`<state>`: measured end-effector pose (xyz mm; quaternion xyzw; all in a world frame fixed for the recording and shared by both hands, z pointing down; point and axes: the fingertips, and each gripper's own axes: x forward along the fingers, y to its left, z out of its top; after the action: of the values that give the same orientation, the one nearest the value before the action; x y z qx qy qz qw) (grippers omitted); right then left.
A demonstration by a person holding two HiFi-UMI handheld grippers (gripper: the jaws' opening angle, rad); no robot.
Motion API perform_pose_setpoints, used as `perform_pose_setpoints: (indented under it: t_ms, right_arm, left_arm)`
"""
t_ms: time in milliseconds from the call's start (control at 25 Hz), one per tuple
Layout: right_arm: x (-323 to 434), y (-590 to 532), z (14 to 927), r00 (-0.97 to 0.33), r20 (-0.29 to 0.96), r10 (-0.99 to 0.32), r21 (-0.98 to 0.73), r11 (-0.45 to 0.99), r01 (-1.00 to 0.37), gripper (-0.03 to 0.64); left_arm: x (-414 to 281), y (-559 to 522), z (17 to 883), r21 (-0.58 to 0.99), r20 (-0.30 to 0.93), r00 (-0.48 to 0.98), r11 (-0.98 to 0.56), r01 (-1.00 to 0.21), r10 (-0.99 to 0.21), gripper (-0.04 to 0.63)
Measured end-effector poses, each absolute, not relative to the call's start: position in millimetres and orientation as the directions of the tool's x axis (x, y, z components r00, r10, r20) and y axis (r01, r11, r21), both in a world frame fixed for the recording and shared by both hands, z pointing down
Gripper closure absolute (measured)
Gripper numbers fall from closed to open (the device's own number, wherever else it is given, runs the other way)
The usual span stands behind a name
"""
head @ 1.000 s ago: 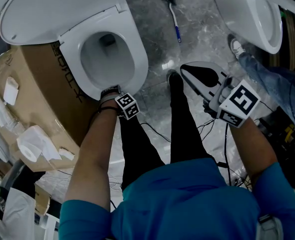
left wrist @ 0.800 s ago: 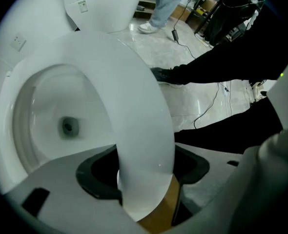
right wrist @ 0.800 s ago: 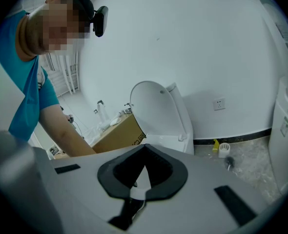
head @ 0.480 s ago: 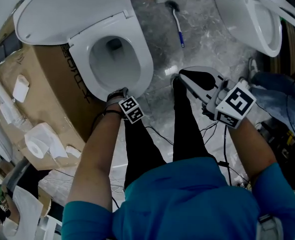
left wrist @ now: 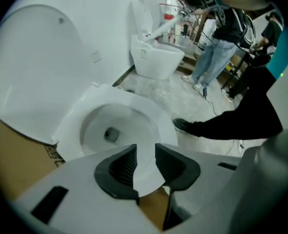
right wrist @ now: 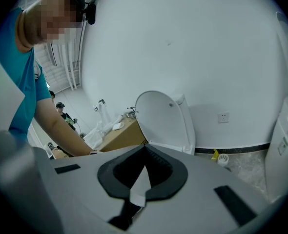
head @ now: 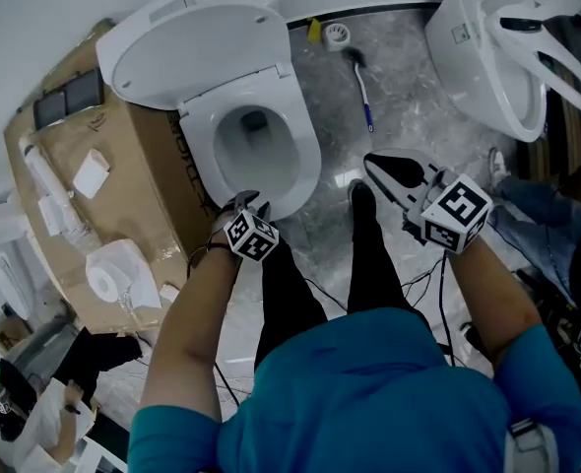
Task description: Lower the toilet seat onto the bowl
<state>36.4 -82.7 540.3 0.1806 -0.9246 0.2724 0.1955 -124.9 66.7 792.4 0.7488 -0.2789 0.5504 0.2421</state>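
Observation:
The white toilet seat (head: 305, 151) lies flat on the bowl, and its lid (head: 187, 42) stands up against the wall. My left gripper (head: 247, 203) hovers above the seat's front rim (left wrist: 146, 130), pointing steeply down. Its jaws have just been closing and stand partly apart with nothing gripped; the rim shows through the gap. In its own view the left gripper (left wrist: 145, 149) looks down into the bowl (left wrist: 110, 130). My right gripper (head: 373, 163) is off to the right over the floor, fingertips together, holding nothing. The right gripper (right wrist: 145, 150) faces the raised lid (right wrist: 166, 121).
A cardboard box (head: 123, 195) with a toilet paper roll (head: 108, 279) stands left of the toilet. A brush (head: 362, 82) lies on the marble floor behind. A second toilet (head: 487, 47) is at the upper right. Cables trail by my shoes (head: 361, 193). Another person (left wrist: 217, 43) stands nearby.
My left gripper has lifted up off the seat's front rim. The right gripper has risen slightly. The head view has tilted up, showing more of the lid and wall.

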Motion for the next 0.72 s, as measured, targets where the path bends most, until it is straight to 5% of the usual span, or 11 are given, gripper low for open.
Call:
perform_pose_setpoints:
  t_ms: [240,720]
  right_arm:
    - [27,-79,508,-0.856,0.468,-0.222,-0.433,0.786,-0.441,0.627]
    - [15,-99,438,-0.848,0.475,-0.236,-0.389,0.808,-0.443,0.627]
  left_arm:
    - [-142,35,681,0.105,0.833,0.34,-0.48,-0.871,-0.436,0.591]
    - [-211,-14,468,0.361,0.518,0.353,-0.175,-0.916,-0.779,0.594]
